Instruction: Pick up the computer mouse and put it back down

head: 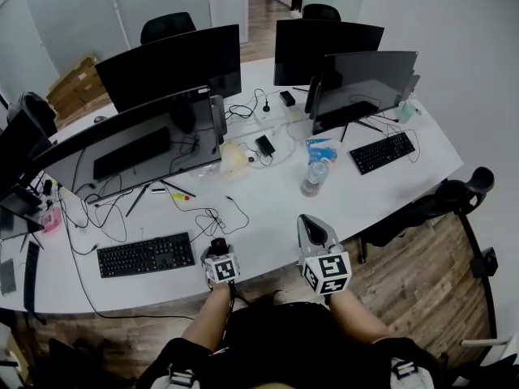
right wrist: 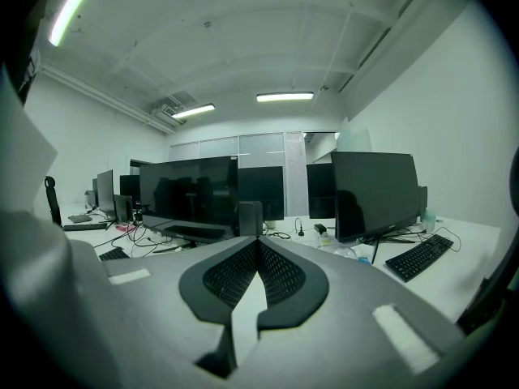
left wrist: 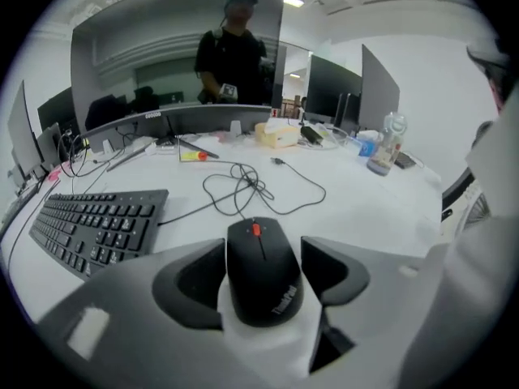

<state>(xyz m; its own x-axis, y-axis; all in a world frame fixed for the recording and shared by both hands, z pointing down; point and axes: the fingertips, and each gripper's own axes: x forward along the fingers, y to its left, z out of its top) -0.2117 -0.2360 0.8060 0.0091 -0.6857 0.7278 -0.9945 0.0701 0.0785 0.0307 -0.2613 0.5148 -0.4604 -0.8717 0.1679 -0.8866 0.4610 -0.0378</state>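
Head view: looks steeply down on desk. Left gripper view: sits low, near mouse in left claw, keyboard ahead-left, shared with head view. Right gripper view: faces level, monitors beyond right claw.

The black mouse has the word "ThinkPad" on its back, near the low end. No other words or numbers can be read on anything else.

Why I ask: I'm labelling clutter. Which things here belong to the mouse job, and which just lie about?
Job:
computer mouse
left claw, jaws against the mouse's sides

Lying about:
keyboard
water bottle
monitors
right claw, shut and empty
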